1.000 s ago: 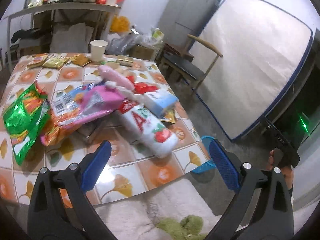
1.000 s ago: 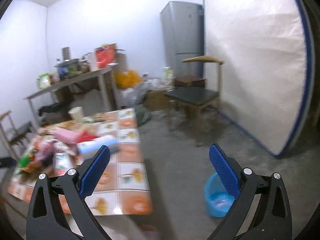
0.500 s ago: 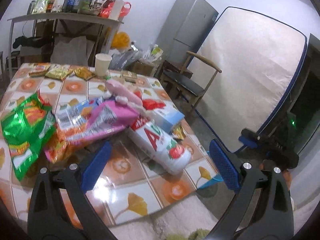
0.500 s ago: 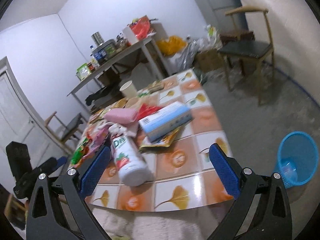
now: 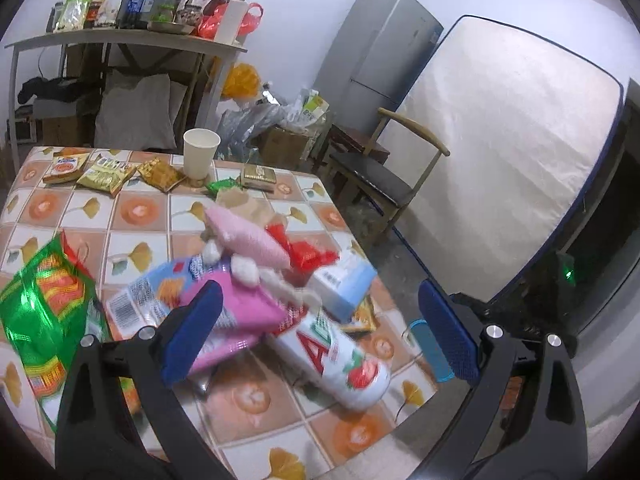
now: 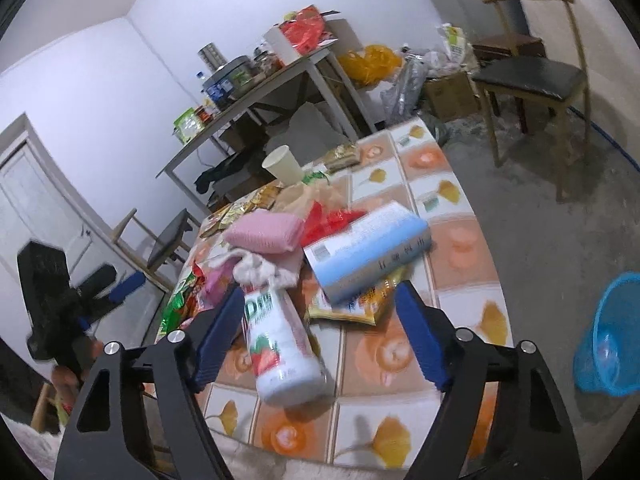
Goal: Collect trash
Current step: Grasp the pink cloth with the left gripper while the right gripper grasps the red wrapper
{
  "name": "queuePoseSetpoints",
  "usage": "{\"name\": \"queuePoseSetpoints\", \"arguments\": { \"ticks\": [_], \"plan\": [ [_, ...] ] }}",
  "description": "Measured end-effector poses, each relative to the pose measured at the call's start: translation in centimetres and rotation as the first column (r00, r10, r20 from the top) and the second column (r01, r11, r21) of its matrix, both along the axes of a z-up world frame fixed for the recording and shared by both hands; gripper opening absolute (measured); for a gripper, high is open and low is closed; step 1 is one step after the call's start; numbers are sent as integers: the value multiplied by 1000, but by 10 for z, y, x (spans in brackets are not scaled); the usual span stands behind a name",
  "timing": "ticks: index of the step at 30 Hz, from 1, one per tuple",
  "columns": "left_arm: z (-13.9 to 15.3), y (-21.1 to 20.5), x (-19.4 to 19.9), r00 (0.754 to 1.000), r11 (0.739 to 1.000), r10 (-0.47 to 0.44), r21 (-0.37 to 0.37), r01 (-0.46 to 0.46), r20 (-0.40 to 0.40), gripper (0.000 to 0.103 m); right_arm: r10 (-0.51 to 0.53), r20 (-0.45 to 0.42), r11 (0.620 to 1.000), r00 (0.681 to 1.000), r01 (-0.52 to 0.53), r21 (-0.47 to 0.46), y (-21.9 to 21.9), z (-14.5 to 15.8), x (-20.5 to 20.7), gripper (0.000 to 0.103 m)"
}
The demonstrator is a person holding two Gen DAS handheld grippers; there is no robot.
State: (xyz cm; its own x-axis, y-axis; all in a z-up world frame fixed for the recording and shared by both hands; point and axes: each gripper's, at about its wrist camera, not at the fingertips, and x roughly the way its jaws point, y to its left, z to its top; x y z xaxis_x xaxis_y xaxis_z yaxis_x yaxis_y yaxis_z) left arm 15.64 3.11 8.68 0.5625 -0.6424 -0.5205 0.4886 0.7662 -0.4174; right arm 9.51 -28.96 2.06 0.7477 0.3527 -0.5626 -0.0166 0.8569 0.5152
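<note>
Lying on its side at near edge of tiled table (image 6: 460,240): white bottle (image 6: 280,356), red strawberry print. Touching its far end: white wad (image 6: 256,270), pink pouch (image 6: 264,234). Resting just right: blue box (image 6: 368,250) over yellow wrapper (image 6: 344,308). Standing on floor, far right: blue bin (image 6: 610,344). Hovering wide open, gripping nothing: right gripper (image 6: 320,340), left gripper (image 5: 320,334).

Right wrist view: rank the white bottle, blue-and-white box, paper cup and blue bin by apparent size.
1. blue-and-white box and white bottle: alike; the bottle lies nearer, so unranked
2. blue bin, cut off by the image edge
3. paper cup
</note>
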Motion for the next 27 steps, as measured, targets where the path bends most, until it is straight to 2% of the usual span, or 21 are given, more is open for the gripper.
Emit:
{"name": "queuePoseSetpoints", "arguments": {
  "ticks": [2,5,7,10,12,15,19,23,26,27],
  "plan": [
    [11,2,23,998,1000,13,1,-13,-59,94,29,-7,999,1000,-29,17,-5,8,21,73],
    [15,6,67,978,999,-17,-43,8,-208,94,90,-52,994,995,-87,60,-12,10,62,72],
    [10,2,89,963,1000,-7,2,8,-268,93,124,-99,990,987,-117,73,-14,8,88,72],
    [-4,-7,126,948,994,36,113,1,-318,84,193,-175,977,965,-174,121,-14,-3,134,72],
    [-23,-13,153,919,988,52,153,9,-390,78,210,-238,974,948,-182,133,-12,-14,164,72],
    [-49,-19,180,874,984,69,178,20,-481,69,203,-309,979,929,-188,78,-4,-24,197,72],
    [-73,-24,201,840,982,99,190,5,-534,61,236,-393,971,889,-231,62,5,-40,236,72],
    [-85,-27,215,825,985,107,175,-9,-555,59,251,-459,965,852,-259,47,10,-57,259,72],
    [-93,-27,224,811,987,113,160,-24,-574,51,270,-506,961,819,-261,91,11,-73,272,72],
    [-94,-26,225,809,988,111,153,-26,-578,47,271,-514,961,814,-258,98,12,-77,274,69]
  ]
}}
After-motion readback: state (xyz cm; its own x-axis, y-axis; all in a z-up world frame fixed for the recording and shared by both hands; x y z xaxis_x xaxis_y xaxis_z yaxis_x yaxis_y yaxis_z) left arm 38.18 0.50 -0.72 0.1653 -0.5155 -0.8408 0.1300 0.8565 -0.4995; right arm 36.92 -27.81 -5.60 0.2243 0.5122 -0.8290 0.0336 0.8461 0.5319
